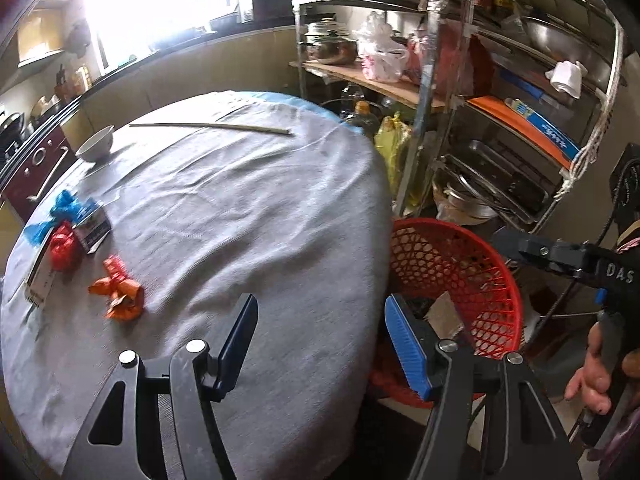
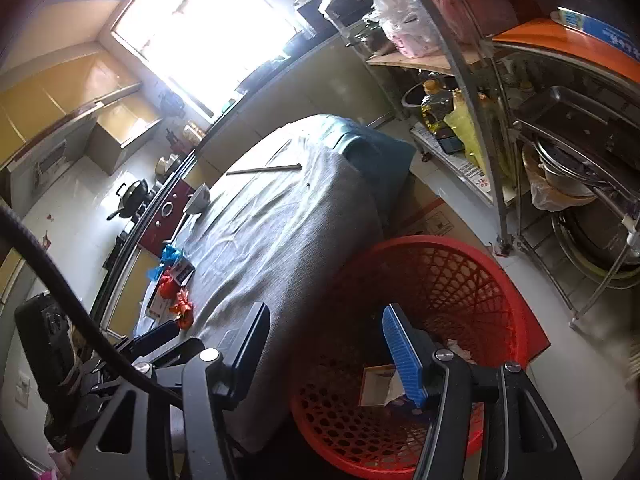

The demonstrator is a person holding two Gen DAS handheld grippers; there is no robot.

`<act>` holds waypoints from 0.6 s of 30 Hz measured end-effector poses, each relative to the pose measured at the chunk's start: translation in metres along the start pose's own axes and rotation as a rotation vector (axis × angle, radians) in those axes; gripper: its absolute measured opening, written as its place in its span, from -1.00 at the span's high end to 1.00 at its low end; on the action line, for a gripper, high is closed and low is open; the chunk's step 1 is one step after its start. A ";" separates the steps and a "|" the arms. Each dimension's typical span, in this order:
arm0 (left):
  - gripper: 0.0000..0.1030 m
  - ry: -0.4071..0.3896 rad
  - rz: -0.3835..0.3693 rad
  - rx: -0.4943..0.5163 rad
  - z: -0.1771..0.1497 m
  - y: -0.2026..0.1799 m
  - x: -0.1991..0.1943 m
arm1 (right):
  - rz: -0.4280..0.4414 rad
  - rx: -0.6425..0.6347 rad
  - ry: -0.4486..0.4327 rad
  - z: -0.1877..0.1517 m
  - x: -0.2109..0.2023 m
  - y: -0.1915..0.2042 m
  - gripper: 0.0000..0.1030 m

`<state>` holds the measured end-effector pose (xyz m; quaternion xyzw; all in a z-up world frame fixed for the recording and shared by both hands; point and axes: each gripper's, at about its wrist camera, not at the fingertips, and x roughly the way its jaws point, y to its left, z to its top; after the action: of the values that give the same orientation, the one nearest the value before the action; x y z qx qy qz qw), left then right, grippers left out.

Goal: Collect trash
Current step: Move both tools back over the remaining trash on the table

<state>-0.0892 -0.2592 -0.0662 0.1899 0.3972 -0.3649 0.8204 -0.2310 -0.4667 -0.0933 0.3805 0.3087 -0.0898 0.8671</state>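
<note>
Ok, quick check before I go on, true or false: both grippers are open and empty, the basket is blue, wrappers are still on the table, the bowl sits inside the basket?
1. Both the left gripper and the right gripper are open and empty. True.
2. The basket is blue. False: it is red.
3. The orange wrapper and the red wrapper lie on the table. True.
4. The bowl sits inside the basket. False: it stands on the table, near its far edge.
</note>
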 end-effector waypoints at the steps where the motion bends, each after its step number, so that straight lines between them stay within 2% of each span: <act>1: -0.42 0.001 0.011 -0.012 -0.004 0.008 -0.001 | -0.001 -0.007 0.003 0.000 0.001 0.003 -0.22; 8: -0.43 0.012 0.087 -0.150 -0.035 0.082 -0.015 | 0.011 -0.064 0.035 0.005 0.016 0.033 -0.22; 12: -0.43 -0.002 0.190 -0.253 -0.052 0.149 -0.032 | 0.025 -0.131 0.087 0.006 0.041 0.068 -0.22; 18: -0.45 -0.037 0.343 -0.395 -0.060 0.254 -0.059 | 0.086 -0.267 0.170 0.003 0.091 0.142 -0.22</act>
<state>0.0458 -0.0288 -0.0511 0.0840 0.4078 -0.1395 0.8985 -0.1019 -0.3629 -0.0607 0.2809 0.3736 0.0220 0.8838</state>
